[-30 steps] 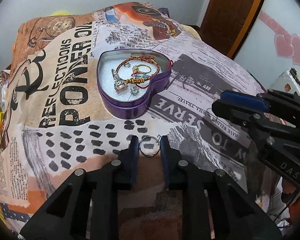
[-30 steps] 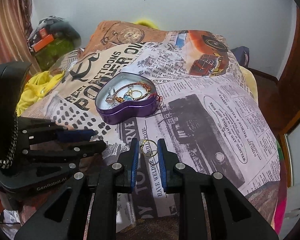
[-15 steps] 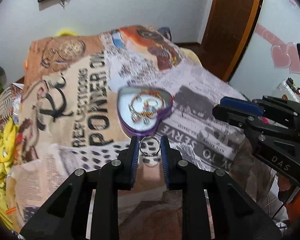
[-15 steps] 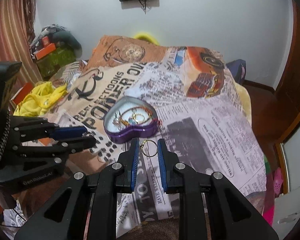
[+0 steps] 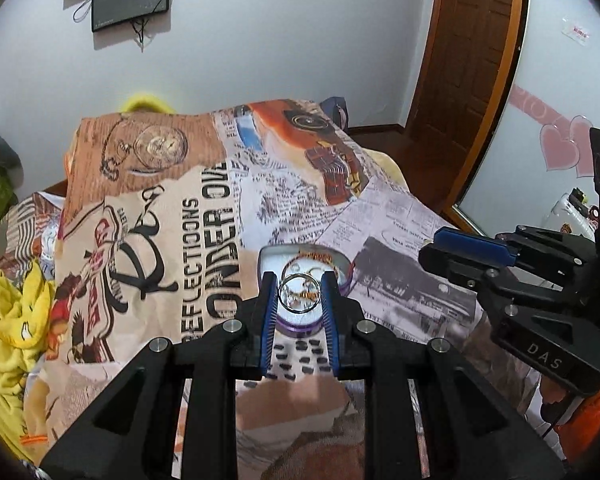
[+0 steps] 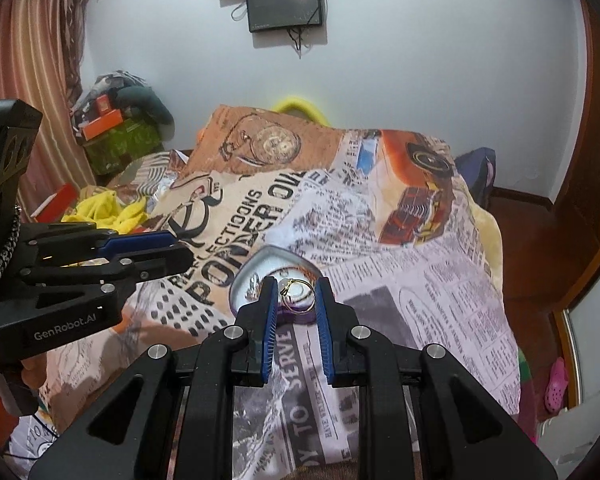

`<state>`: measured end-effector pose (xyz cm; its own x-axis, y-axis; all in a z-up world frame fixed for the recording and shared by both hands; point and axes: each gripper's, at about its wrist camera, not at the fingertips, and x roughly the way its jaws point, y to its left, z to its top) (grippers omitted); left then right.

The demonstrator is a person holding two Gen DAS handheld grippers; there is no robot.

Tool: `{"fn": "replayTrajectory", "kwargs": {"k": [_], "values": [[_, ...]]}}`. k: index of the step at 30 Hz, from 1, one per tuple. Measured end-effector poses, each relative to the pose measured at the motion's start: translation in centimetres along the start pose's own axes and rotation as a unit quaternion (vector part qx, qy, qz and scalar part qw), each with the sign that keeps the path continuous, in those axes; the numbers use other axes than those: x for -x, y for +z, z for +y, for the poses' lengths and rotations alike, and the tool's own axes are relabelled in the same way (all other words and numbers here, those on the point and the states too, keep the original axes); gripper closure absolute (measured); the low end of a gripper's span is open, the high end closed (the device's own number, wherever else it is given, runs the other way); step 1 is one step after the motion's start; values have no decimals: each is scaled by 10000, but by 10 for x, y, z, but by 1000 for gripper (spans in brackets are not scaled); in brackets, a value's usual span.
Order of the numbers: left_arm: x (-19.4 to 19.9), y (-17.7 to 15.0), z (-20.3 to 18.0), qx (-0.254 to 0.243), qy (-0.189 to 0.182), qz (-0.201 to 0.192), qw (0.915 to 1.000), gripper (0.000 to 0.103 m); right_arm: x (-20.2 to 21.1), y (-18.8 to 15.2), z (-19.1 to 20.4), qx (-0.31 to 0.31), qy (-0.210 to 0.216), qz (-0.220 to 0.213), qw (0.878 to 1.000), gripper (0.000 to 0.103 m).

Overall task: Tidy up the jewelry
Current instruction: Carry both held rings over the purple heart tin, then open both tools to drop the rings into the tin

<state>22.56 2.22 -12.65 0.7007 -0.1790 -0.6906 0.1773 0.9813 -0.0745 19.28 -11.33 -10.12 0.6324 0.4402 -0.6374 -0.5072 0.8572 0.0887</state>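
A purple heart-shaped tin with bracelets and rings inside lies on the printed blanket. My left gripper is shut on a silver ring and holds it in the air in front of the tin. My right gripper is shut on a gold ring with a small setting, also raised above the blanket, with the tin behind it. Each gripper shows at the side of the other's view, the right one and the left one.
The blanket covers a bed or table with newspaper and car prints. Yellow cloth lies at the left. A wooden door and a mirror with pink hearts stand at the right. Screens hang on the wall.
Both grippers have lifted with their rings and pulled back from the blanket. The tin now looks smaller and sits behind the fingertips.
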Motion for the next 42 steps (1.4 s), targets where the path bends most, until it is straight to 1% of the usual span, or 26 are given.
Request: {"fn": "replayTrajectory", "kwargs": {"k": [5, 11, 17, 22, 27, 30, 32, 37, 42], "values": [[-6, 7, 4, 54, -29, -57, 10000, 82, -5, 6, -2, -63, 53, -80, 9999, 86], [-20, 12, 12, 125, -38, -19, 9999, 82, -22, 10, -7, -118, 107, -42, 9999, 86], [-41, 17, 21, 214, -148, 68, 9996, 82, -57, 10, -14, -233, 296, 261, 9989, 86], [-61, 19, 29, 291, -289, 260, 9988, 82, -81, 8, -14, -176, 369, 491, 9980, 86], [-80, 18, 34, 305, -338, 440, 9980, 82, -93, 7, -11, -75, 459, 655, 9968, 86], [-90, 15, 36, 379, -517, 567, 9963, 82, -100, 4, -10, -21, 541, 813, 9952, 86], [-96, 13, 37, 404, -554, 631, 9956, 82, -106, 3, -10, 13, 566, 914, 9942, 86], [-106, 10, 35, 410, -626, 762, 9943, 82, -111, 0, -11, 23, 568, 1015, 9932, 86], [-107, 9, 33, 380, -642, 850, 9936, 82, -113, -2, -6, 171, 501, 1058, 9930, 86]]}}
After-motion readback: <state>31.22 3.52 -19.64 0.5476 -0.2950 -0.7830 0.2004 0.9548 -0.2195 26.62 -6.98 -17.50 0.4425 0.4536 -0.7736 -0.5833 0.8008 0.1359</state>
